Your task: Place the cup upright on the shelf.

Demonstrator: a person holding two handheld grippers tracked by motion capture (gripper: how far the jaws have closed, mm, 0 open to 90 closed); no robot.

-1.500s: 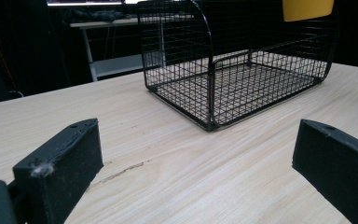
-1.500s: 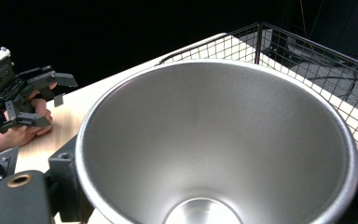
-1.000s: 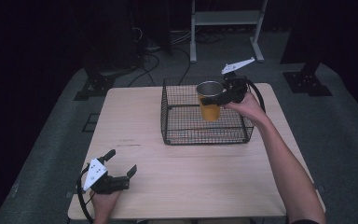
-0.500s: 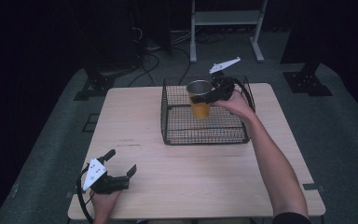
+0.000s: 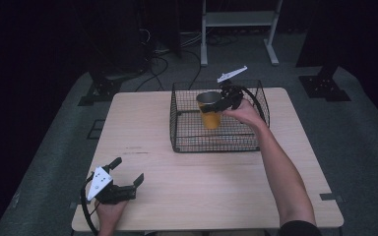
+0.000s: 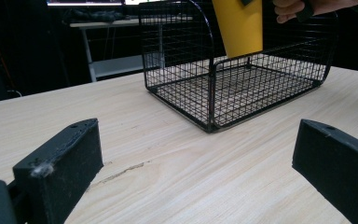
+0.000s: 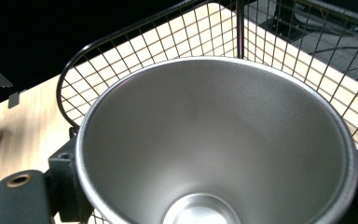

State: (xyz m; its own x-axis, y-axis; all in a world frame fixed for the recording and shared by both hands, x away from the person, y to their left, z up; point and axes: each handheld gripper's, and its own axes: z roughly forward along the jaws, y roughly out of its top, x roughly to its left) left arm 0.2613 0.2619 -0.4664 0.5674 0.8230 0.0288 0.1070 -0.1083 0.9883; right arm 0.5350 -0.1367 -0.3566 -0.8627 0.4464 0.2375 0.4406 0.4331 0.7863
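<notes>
Right tool: the right tool [image 5: 215, 103] is clamped on the rim of the cup [image 5: 209, 110], jaws on either side of it, holding it upright over the basket.
Cup: yellow outside, bare metal inside; in the left tool's view its yellow body [image 6: 237, 25] hangs above the basket floor, not touching it.
Basket: the black wire basket [image 5: 187, 142] sits on the far half of the desk [image 5: 236, 187], toward the right; its mesh walls ring the cup on all sides.
Left tool: the left tool [image 5: 128, 178] rests at the near left corner of the desk, jaws spread wide, gripping nothing.
In the way: only the basket's wire walls stand around the cup; bare wood lies between the left tool and the basket.
Around: a pale metal shelf frame [image 5: 236, 19] stands on the floor beyond the desk, with cables [image 5: 167, 54] on the grey floor.
Writing: no brand or lettering is readable on the cup or the tools.
</notes>
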